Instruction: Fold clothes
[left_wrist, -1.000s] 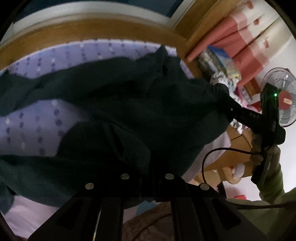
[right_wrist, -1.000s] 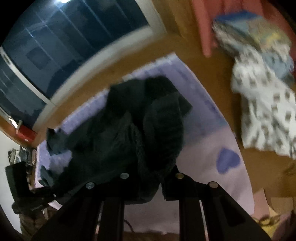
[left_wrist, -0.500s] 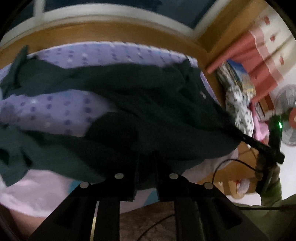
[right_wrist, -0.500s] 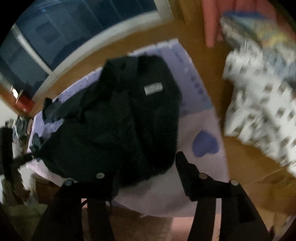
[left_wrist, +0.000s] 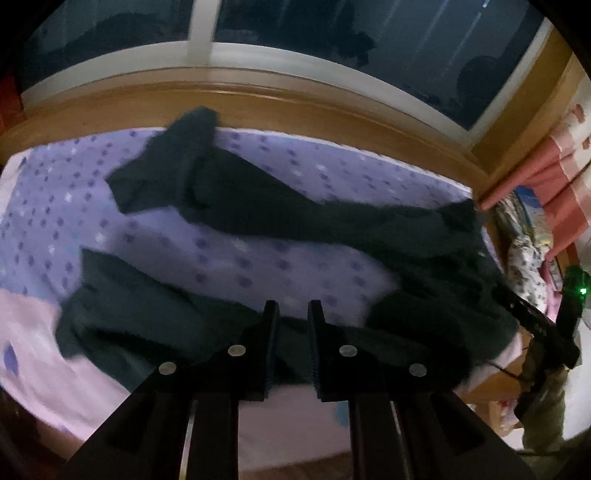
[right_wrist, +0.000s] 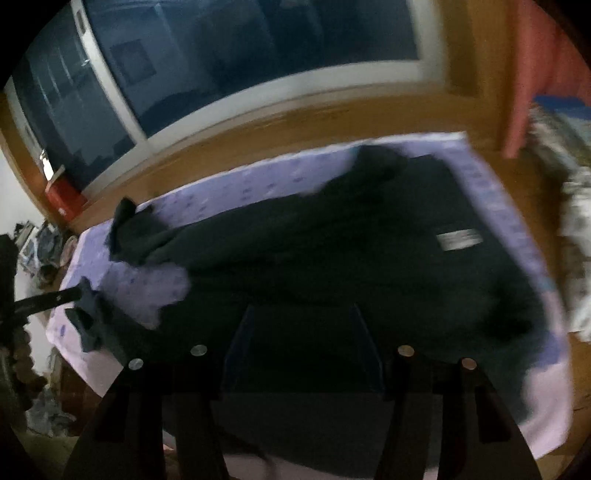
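A dark garment (left_wrist: 369, 229) lies spread across the purple dotted bed sheet (left_wrist: 240, 266), with two long parts reaching left and its bulk at the right. In the right wrist view the garment (right_wrist: 332, 258) shows a white label (right_wrist: 458, 239). My left gripper (left_wrist: 291, 306) hovers over its near edge, jaws a narrow gap apart with nothing between them. My right gripper (right_wrist: 301, 314) stands wide open above the dark cloth, holding nothing. The right gripper (left_wrist: 532, 325) also shows at the bed's right edge in the left wrist view.
A dark window with a white frame (left_wrist: 258, 62) and a wooden ledge (left_wrist: 295, 99) run behind the bed. A pink curtain (left_wrist: 546, 177) and a pile of patterned clothes (right_wrist: 576, 229) lie to the right. A red box (right_wrist: 64, 197) sits on the ledge at left.
Both grippers held the garment bunched up a second ago. They have let go and pulled apart, the right jaws opened wide, and the garment now lies stretched out on the bed.
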